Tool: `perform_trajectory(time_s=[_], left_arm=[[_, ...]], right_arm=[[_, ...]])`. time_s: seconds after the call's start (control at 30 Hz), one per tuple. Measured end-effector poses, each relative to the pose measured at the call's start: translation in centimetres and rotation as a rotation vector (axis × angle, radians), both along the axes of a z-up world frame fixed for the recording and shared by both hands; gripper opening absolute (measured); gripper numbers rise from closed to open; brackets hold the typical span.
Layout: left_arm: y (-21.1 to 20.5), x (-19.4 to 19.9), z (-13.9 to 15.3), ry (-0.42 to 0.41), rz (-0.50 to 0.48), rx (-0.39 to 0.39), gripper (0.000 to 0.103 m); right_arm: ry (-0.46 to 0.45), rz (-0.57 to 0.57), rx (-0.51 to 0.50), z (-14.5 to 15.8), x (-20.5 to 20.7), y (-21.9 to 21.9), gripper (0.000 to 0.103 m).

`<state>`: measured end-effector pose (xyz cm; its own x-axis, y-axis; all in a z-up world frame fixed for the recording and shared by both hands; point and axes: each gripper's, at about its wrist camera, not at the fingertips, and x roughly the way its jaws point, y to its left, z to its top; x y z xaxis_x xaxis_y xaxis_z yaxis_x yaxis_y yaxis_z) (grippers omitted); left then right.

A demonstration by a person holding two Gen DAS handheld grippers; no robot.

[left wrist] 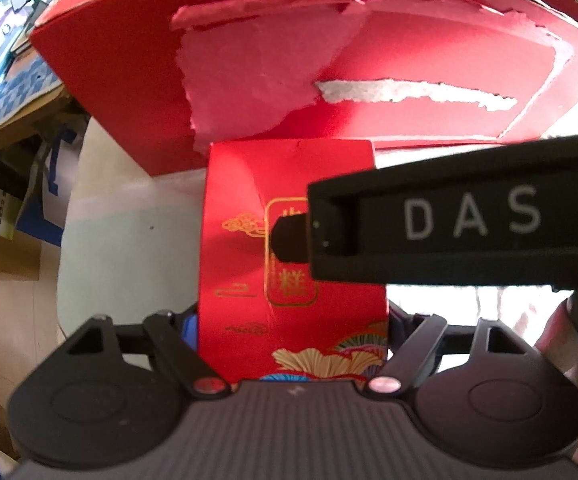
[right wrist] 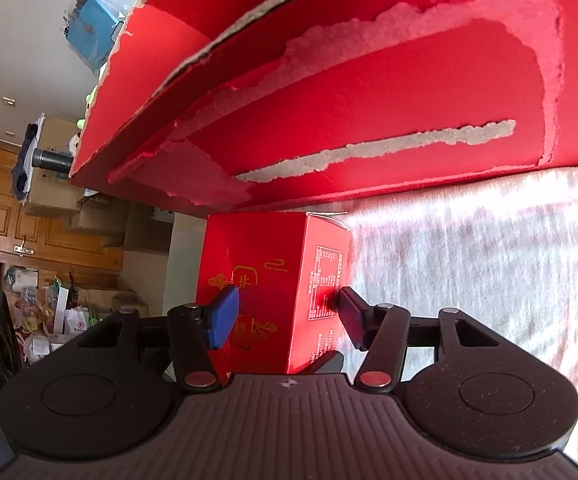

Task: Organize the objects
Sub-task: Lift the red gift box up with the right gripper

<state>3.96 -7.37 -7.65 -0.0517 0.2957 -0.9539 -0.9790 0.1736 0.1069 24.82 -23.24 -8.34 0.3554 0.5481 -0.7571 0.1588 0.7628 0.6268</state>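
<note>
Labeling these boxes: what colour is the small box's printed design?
Gold on red small box, clearest in the left wrist view.

Both tools are matte black: a ribbed central plate flanked by two round housings with linkage arms on silver and red pivot pins. The right tool (right wrist: 285, 320) carries a blue pad (right wrist: 221, 322) and a black ribbed one; the left tool (left wrist: 293, 344) shows the same build, and white "DAS" lettering (left wrist: 471, 216) marks the right tool's side in the left view.
</note>
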Motion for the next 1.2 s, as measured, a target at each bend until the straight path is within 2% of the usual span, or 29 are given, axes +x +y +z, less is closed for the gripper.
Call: perform_trajectory(time_s=[0.43, 0.97, 1.2], left_arm=[[-1.2, 3.9, 0.0, -0.001, -0.022, 0.008, 0.082], [-2.5, 13.1, -0.2, 0.02, -0.158, 0.008, 0.081], [-3.3, 16.6, 0.8, 0.024, -0.223, 0.023, 0.081]], right_arm=[[-0.006, -0.014, -0.009, 0.3, -0.7, -1.5, 0.057], [-0.007, -0.109, -0.01, 0.9, -3.4, -7.0, 0.058], [-0.023, -0.122, -0.016, 2.1, -4.3, -8.9, 0.058]])
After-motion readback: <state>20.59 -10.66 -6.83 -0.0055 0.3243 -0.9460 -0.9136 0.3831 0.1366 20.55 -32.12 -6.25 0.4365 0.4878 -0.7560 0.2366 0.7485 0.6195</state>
